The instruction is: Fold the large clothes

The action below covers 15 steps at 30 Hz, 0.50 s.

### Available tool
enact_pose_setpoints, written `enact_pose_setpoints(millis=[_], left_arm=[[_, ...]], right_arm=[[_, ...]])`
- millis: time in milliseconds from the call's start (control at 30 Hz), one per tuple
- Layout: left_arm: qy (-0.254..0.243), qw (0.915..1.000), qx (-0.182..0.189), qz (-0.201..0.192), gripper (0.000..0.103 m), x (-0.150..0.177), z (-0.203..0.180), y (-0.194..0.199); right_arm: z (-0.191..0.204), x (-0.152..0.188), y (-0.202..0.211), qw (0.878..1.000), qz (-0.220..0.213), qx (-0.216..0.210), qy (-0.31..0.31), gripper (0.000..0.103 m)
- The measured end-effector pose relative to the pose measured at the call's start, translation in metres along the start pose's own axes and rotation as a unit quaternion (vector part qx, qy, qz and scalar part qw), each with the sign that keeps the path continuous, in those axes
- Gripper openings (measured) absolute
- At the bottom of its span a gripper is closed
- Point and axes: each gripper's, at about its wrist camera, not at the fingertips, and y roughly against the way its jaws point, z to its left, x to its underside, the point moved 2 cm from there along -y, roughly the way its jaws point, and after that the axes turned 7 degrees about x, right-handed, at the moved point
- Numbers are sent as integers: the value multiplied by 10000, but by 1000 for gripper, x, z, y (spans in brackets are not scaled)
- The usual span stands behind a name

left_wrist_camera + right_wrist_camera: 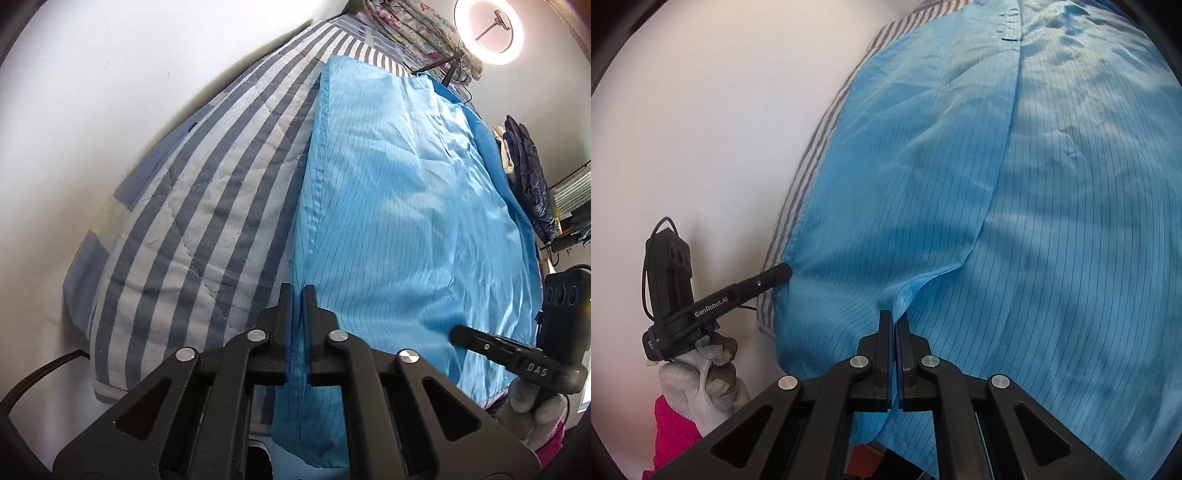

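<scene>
A large light blue garment (pixel 399 192) with thin dark pinstripes lies spread over a striped bed. My left gripper (pixel 297 290) is shut on the garment's near left edge, cloth pinched between its jaws. In the right wrist view the same garment (pixel 997 184) fills most of the picture, and my right gripper (pixel 895 317) is shut on a raised fold of its near hem. The right gripper (pixel 458 334) also shows at the lower right of the left wrist view. The left gripper (pixel 786 271) appears at the left of the right wrist view, touching the garment's edge, held by a gloved hand (pixel 705 380).
The bed carries a blue and white striped quilt (pixel 192 192) against a white wall (pixel 110 74). A lit ring light (pixel 489 31) on a stand and floral bedding (pixel 417 26) sit at the far end. Dark clothes (pixel 528 166) hang at the right. A pink sleeve (pixel 672 432) shows below the glove.
</scene>
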Motion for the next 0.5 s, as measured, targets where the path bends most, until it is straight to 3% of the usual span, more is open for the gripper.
enact_pose_setpoints(millis=[67,200,267,433,500], left_arm=[[75,10000,2,-44,7,0,2,6],[128,9997,109,-176,31,0,5,20],[79,9997,130,-187,32,4,4,25],[15,10000,44,-66,32,19,3,24],[17,10000,-83,30,32,22,4,17]], right_arm=[[9,1,-3,9998,53,78,189,0],[20,6,-8,9977,237,389,507,7],[19,10,4,9970,62,514,575,15],[36,12,39,9886,-697,711,1132,19],[47,7,33,9847,-694,810,1374,21]])
